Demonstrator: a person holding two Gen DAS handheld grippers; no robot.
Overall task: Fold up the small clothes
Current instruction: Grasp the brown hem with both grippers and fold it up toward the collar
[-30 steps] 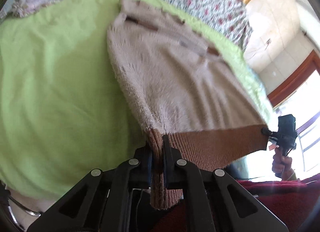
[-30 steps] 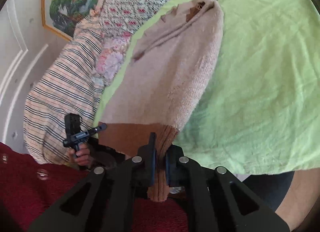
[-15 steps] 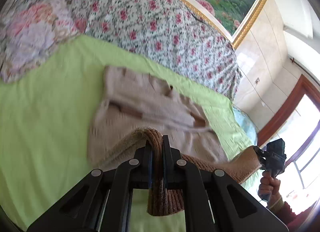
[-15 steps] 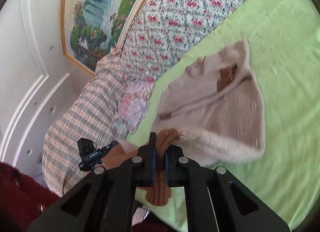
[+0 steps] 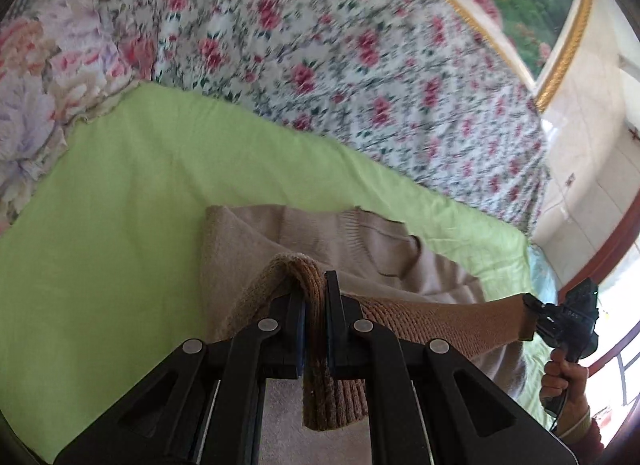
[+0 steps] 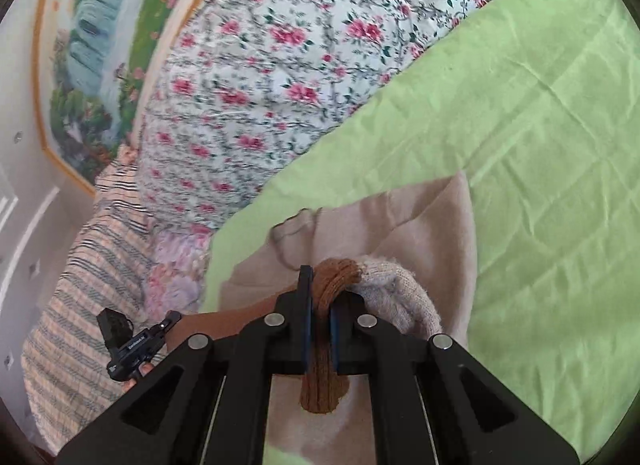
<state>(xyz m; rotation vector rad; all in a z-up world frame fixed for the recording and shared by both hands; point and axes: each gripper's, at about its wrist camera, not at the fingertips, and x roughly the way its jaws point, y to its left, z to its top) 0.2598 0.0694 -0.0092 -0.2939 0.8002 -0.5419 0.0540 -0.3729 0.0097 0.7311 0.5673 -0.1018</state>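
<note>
A home bedroom: bed under a green sheet [image 5: 140, 193], floral quilt [image 5: 320, 49] heaped at its far edge, gilt-framed landscape painting [image 6: 100, 45] on the wall.

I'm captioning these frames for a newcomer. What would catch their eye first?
The fuzzy beige knit sweater lying on the bright lime-green sheet, its brown ribbed hem stretched between the left gripper and right gripper, both clamped on it. Behind rises a rose-patterned floral quilt, with a gold-framed landscape painting on the wall.
</note>
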